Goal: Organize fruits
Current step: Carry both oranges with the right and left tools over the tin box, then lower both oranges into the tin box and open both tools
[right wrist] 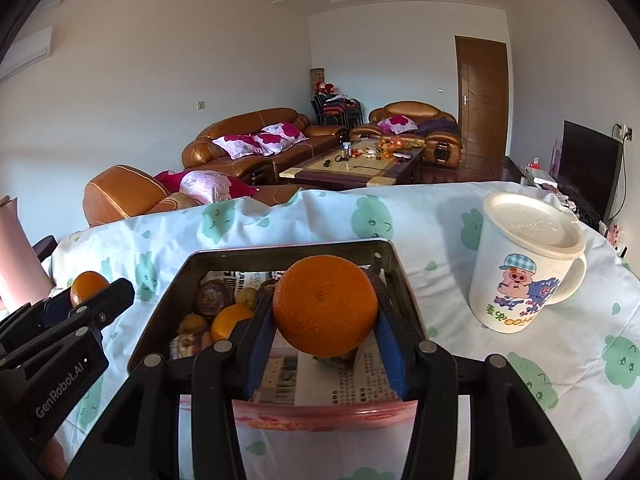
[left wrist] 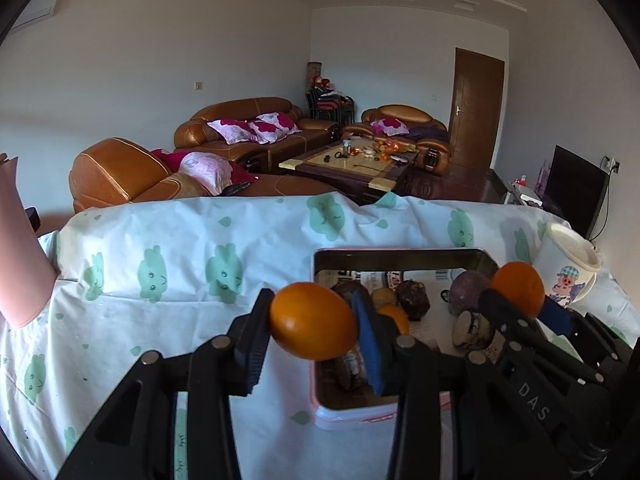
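Two grippers: left gripper (left wrist: 314, 322) fingers pinching orange (left wrist: 313, 321) beside tin (right wrist: 168, 300); right gripper (right wrist: 325, 310) fingers pinching second orange (right wrist: 325, 310) above tin. One mug (right wrist: 524, 264) right of tin.

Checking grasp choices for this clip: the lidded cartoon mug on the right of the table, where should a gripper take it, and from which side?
Grip the cartoon mug across its body below the lid, coming level from the near side. It stands upright; the loose-looking lid probably rules out a top grasp, and the handle juts right, so I'd set the fingers left and right, clear of it.
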Motion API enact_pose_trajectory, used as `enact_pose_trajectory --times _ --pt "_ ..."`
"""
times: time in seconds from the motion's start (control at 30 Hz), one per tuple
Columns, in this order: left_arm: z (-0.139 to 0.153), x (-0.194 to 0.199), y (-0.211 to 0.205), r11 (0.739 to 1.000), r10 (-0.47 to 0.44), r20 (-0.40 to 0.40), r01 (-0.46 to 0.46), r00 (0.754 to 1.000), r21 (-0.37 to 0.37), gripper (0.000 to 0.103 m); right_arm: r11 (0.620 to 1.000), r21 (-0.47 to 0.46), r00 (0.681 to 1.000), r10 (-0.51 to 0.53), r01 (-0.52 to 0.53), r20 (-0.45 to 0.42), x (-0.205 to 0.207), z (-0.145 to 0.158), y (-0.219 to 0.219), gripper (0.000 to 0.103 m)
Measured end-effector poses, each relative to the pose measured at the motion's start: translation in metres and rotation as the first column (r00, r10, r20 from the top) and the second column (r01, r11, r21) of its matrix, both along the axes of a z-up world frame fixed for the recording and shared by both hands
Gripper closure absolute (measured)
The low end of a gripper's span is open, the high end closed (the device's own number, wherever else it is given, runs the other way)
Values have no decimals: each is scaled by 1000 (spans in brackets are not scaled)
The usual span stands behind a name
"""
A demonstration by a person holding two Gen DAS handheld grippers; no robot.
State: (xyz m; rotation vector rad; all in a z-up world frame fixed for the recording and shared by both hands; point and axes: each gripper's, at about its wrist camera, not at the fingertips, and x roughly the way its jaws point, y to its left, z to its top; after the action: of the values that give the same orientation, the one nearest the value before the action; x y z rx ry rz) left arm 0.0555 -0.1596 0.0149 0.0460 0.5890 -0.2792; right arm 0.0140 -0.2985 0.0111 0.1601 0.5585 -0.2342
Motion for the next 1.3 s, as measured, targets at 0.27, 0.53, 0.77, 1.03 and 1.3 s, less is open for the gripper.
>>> enact_pose_trajectory --times 0.27,0.53,0.77,1.03,1.3 --pt "-17 19 -30 1000 -9 -39 10 999 19 61 998 15 998 57 -57 -37 26 -7 -16 53" --pt "-29 32 -30 1000 0 -94 0 996 -5 61 988 76 989 137 -133 -50 40 -16 -22 51" --pt "-25 19 -18 997 -11 -118 1 993 -79 56 969 152 980 198 -195 -7 35 -14 -30 49" --pt "0 -36 -27 1000 -18 126 15 992 23 0 909 329 963 206 -255 176 8 -3 -48 25" --pt "-1 -66 -13 997 21 191 -35 981 67 0 984 115 973 115 -140 201 -28 9 -23 25"
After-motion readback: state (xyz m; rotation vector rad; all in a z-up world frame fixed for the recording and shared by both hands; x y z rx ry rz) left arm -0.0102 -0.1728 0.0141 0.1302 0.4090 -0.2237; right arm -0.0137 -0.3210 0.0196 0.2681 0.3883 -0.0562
